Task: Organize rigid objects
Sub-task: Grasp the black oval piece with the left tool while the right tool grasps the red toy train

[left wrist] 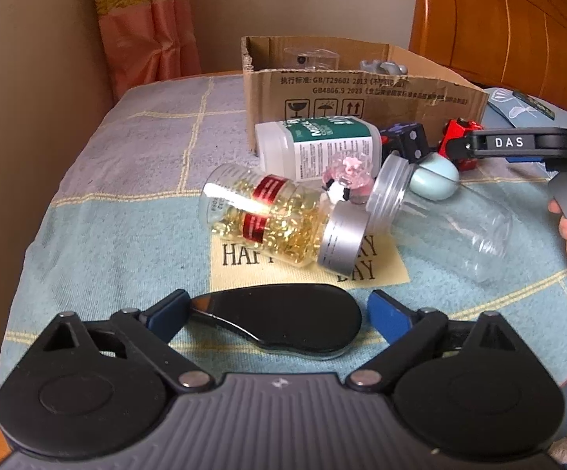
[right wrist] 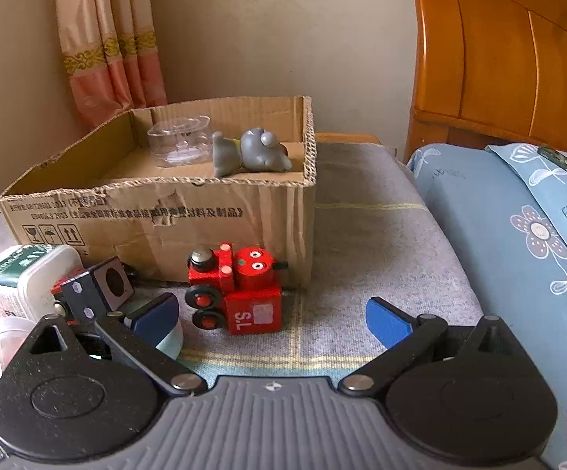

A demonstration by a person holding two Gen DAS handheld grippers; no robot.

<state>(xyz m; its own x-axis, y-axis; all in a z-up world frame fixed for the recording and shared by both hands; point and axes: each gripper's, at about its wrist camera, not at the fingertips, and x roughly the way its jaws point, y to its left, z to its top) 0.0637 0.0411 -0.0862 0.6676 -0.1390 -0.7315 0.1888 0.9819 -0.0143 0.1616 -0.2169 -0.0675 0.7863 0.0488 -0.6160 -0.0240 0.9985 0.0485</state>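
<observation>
A cardboard box (left wrist: 361, 102) (right wrist: 158, 219) stands at the back of the bed; it holds a clear plastic dish (right wrist: 179, 141) and a grey toy animal (right wrist: 250, 152). My left gripper (left wrist: 277, 311) is open, its jaws on either side of a black glossy oval object (left wrist: 287, 317) on the blanket. My right gripper (right wrist: 271, 317) is open just in front of a red toy train (right wrist: 240, 293) (left wrist: 457, 133) beside the box. A jar of yellow capsules (left wrist: 275, 223), a white bottle (left wrist: 318, 145), an empty clear jar (left wrist: 440, 215) and a black cube toy (right wrist: 95, 286) lie between.
A small pink figurine (left wrist: 348, 178) and a pale green egg-shaped thing (left wrist: 436, 176) lie among the jars. A blue flowered pillow (right wrist: 518, 235) and wooden headboard (right wrist: 499, 58) are on the right. A curtain (left wrist: 146, 19) hangs at the back left.
</observation>
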